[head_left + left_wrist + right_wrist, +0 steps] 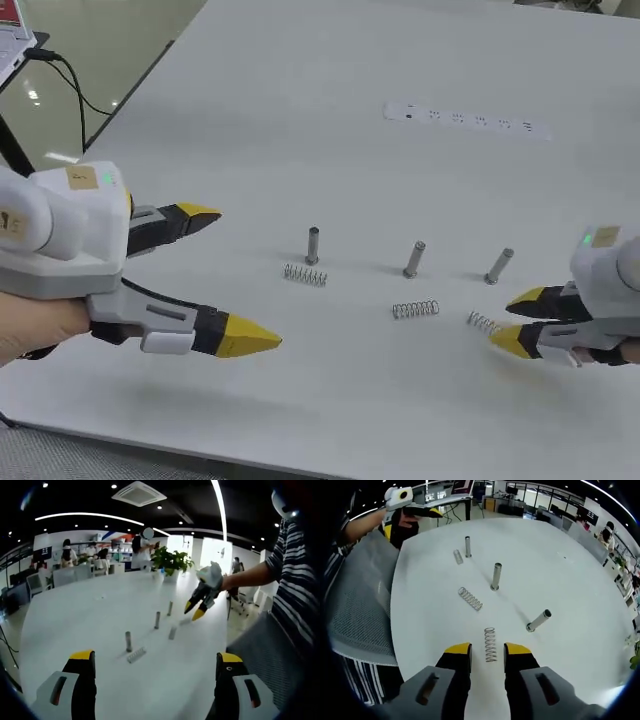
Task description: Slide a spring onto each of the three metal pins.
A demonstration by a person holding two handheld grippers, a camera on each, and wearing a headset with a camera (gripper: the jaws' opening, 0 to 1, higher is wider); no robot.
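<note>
First pickup: right hand-held gripper (487, 652) spread astride nearest spring (490, 639) (all three pins (496, 576) bare); next probably calls for a pinch, then lift.

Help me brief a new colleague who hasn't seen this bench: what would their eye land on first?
First, the row of three metal pins standing bare at mid-table, each with a spring lying flat in front of it. Next, the yellow-tipped right gripper, low at the right edge with its jaws open on either side of the rightmost spring. The left gripper is spread wide at the left.
</note>
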